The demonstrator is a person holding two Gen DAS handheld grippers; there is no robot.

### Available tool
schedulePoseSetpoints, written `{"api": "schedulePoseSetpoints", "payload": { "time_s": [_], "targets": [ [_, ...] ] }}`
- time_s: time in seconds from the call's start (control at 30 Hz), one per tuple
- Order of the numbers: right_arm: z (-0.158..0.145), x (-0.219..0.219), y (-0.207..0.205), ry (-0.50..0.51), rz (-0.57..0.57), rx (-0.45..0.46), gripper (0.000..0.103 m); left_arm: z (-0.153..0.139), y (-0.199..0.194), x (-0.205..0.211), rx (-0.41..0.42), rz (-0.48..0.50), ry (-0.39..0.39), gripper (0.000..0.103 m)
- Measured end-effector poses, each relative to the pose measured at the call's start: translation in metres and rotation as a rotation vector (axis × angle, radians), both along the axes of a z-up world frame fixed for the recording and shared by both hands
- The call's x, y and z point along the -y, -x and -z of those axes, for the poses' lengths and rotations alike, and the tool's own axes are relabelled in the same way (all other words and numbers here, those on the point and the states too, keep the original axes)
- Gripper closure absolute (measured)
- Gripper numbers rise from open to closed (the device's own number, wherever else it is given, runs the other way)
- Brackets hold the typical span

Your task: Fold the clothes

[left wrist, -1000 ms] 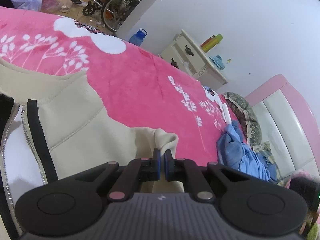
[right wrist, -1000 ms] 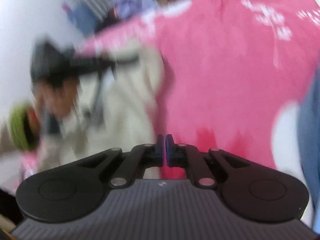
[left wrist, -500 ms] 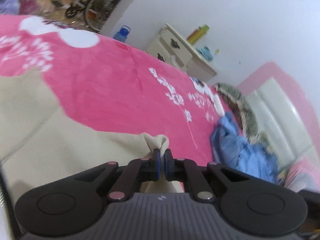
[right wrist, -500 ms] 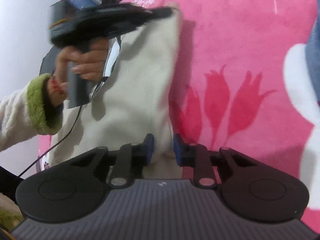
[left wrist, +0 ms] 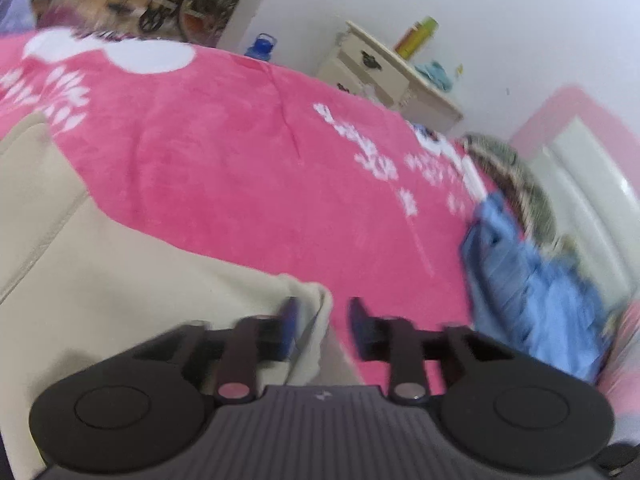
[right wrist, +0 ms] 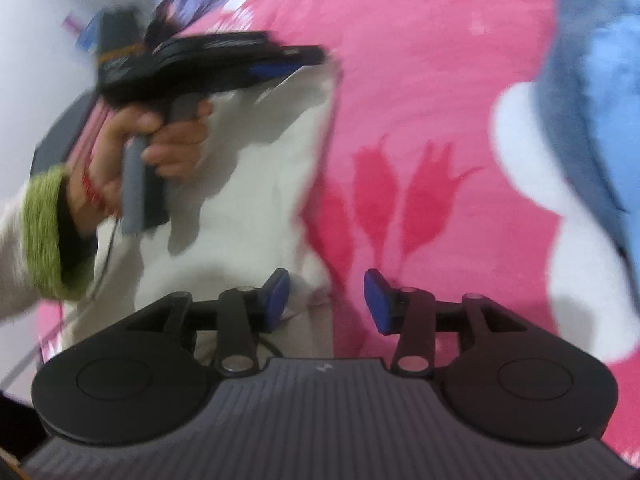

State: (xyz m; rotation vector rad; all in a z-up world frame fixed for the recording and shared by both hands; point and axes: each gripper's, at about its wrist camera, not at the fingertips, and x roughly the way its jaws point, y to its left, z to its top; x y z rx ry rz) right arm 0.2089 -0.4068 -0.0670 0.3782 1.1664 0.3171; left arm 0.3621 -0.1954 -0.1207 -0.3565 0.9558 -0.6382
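Note:
A cream garment [left wrist: 120, 280] lies on the pink blanket [left wrist: 240, 152]; its folded edge runs up the left half of the right wrist view [right wrist: 256, 184]. My left gripper [left wrist: 323, 324] is open, with the garment's corner lying loose between the blue pads, nearer the left pad [left wrist: 289, 320]. My right gripper [right wrist: 326, 300] is open too, its left pad [right wrist: 276, 294] over the cream cloth's edge and the right pad above pink blanket. In the right wrist view the left gripper's body [right wrist: 208, 64] shows in a person's hand [right wrist: 160, 136].
A crumpled blue garment [left wrist: 532, 280] lies to the right on the bed, also seen as blue cloth [right wrist: 592, 92] at the right wrist view's edge. A cream nightstand [left wrist: 388, 76], a blue bottle [left wrist: 262, 46] and a pink headboard [left wrist: 592, 148] stand beyond the bed.
Both grippers have gone from shut to open. The left let go of the cream corner it held; the right opened wider over the garment's edge.

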Motion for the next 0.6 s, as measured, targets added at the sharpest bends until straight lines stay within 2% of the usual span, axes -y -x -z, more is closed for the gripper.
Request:
{"api": "schedulePoseSetpoints", "payload": {
  "time_s": [0.13, 0.27, 0.4, 0.47, 0.53, 0.6],
  "targets": [
    [-0.019, 0.021, 0.016, -0.038, 0.138, 0.021, 0.061, -0.009, -0.007, -0.022, -0.098, -0.103, 0.119, 0.053],
    [-0.047, 0.021, 0.034, -0.036, 0.221, 0.127, 0.062, -0.027, -0.002, -0.051, -0.142, -0.19, 0.189, 0.054],
    [-0.09, 0.01, 0.063, -0.023, 0.252, 0.28, 0.062, -0.074, 0.02, -0.096, -0.09, -0.222, 0.229, 0.054],
    [-0.116, 0.005, 0.083, -0.024, 0.25, 0.361, 0.063, -0.109, 0.039, -0.127, -0.026, -0.217, 0.223, 0.054],
    [-0.137, -0.005, 0.102, -0.015, 0.23, 0.446, 0.063, -0.145, 0.061, -0.157, 0.04, -0.204, 0.185, 0.054],
    [-0.157, -0.016, 0.121, -0.007, 0.194, 0.526, 0.063, -0.182, 0.086, -0.187, 0.112, -0.187, 0.101, 0.052]
  ]
}}
